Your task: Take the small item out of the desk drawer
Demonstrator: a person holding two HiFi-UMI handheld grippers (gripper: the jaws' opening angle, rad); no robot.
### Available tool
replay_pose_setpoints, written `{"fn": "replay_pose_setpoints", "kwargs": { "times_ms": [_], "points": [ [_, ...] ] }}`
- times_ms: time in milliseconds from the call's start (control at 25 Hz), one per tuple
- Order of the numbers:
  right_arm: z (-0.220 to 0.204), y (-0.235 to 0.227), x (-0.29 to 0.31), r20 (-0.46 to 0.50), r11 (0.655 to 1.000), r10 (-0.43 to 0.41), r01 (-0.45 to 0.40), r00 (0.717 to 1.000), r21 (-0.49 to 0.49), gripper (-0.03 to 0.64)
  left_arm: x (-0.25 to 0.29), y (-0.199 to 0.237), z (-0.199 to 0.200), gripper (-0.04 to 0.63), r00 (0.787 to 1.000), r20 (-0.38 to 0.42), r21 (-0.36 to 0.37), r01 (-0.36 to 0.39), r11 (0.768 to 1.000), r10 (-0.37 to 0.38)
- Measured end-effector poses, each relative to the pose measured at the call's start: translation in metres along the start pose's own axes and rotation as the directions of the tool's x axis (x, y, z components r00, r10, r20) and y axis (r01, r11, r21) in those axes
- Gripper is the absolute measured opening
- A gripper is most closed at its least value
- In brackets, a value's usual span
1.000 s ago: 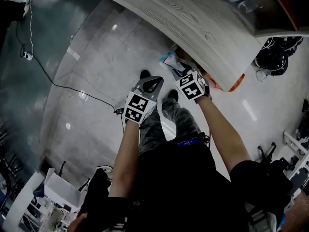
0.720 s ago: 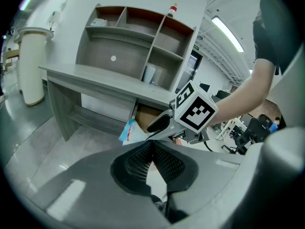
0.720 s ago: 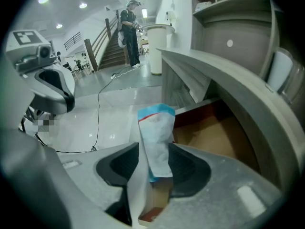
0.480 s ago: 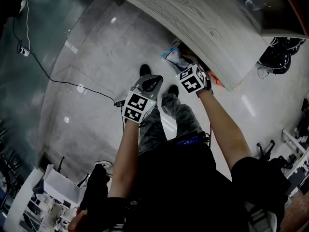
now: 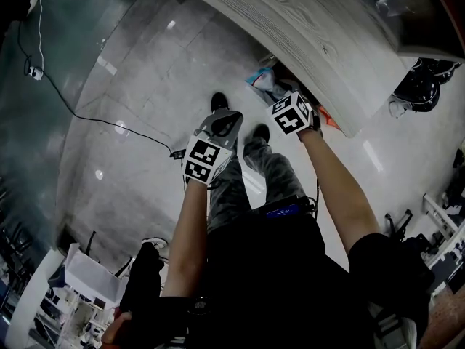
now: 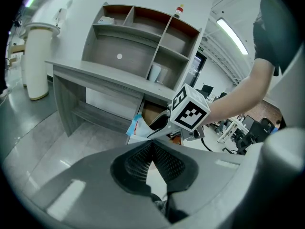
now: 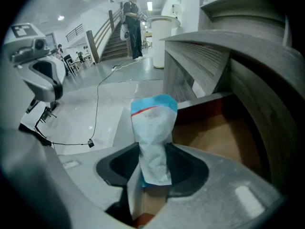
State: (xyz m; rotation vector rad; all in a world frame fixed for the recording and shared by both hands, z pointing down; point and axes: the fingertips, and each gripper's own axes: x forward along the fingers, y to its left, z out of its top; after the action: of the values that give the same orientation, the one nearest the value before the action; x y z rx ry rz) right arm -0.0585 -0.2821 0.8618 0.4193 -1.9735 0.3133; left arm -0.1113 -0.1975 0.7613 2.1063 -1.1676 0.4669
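- Head view: our left tool (image 5: 221,126) hangs over the floor; our right tool (image 5: 285,102) beside it points down under the worktop (image 5: 320,42) edge.
- Left gripper view: we see its jaws clenched together on nothing.
- Right gripper view: the jaws have just been opening and stand released, with the blue-and-white packet (image 7: 152,128) upright between them, at the open drawer (image 7: 209,137).

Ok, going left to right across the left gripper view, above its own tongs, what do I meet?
White column → desk's left leg → blue and white packet → right tongs' marker cube → the person's forearm.
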Motion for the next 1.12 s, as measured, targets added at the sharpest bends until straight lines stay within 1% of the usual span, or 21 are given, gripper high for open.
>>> {"fn": "replay_pose_setpoints", "kwargs": {
  "times_ms": [280,560,840,1120],
  "points": [
    [-0.001,-0.001,-0.001,0.003,1.000,-0.016,0.016,1.000,-0.014,0.169,-0.002,0.002,-0.001,0.002,1.000,0.002,-0.004,-0.003,1.000,0.003],
    [0.006,0.003,-0.013,0.031,1.000,-0.015,0.016,0.999,-0.006,0.166,-0.009,0.001,0.000,0.002,1.000,0.004,0.003,-0.022,1.000,0.022],
    [0.013,0.007,-0.036,0.064,1.000,-0.012,0.012,0.998,0.004,0.166,-0.014,-0.008,0.014,0.002,1.000,0.017,0.022,-0.026,0.999,0.026],
    [0.024,0.012,-0.071,0.102,1.000,-0.011,0.010,0.995,0.008,0.166,-0.024,-0.020,0.027,0.002,1.000,0.019,0.044,-0.021,0.999,0.021]
  ]
}}
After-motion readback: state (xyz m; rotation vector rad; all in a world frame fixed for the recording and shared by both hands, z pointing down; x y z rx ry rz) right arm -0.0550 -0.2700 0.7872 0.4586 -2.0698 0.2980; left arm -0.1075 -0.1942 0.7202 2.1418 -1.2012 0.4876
